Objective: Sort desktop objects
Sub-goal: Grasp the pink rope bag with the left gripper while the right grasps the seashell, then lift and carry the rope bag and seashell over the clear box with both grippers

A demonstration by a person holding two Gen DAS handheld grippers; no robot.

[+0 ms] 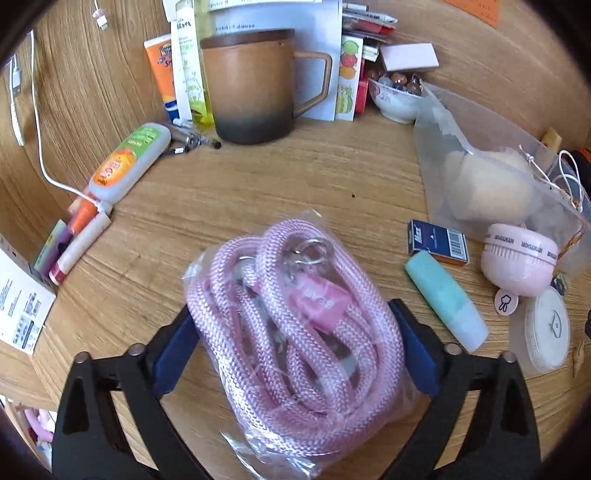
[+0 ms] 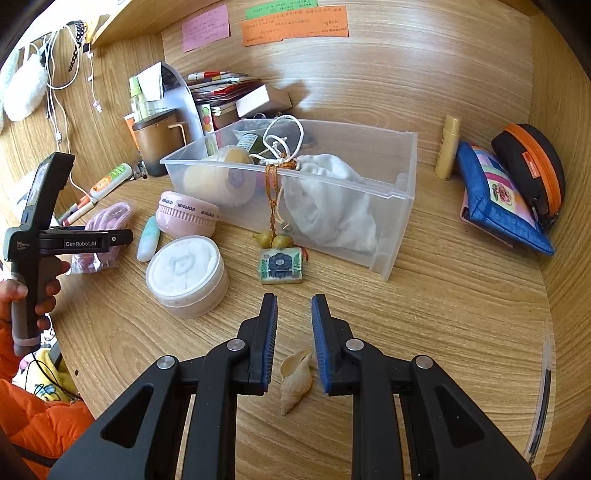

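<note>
Left wrist view: left gripper (image 1: 291, 328) is standing wide apart around a bagged pink rope (image 1: 291, 325), pads flanking the bag, not visibly pressing. Bag is lying on the wooden desk (image 1: 332, 173) at 6 o'clock, mug (image 1: 247, 85) at 12, teal tube (image 1: 445, 299) and pink fan (image 1: 519, 258) at 3.

Right wrist view: right gripper (image 2: 294, 343) is sitting almost closed and empty, with a seashell (image 2: 295, 380) lying on the desk below the gap, apparently untouched.

Progress, judging: sorting is looking partly done. Clear bin (image 2: 402, 166) at 12 is already holding a cloth bag (image 2: 332, 206), a yellow ball and a small bottle. Rope, fan, round tin (image 2: 184, 273), tube, shell and a charm (image 2: 281, 266) hanging over the bin's rim onto the desk are all lying loose.

Desk is wood-grain, boxed in by matching walls with sticky notes (image 2: 295, 26); pouches (image 2: 509, 192) are leaning at 2 o'clock.
</note>
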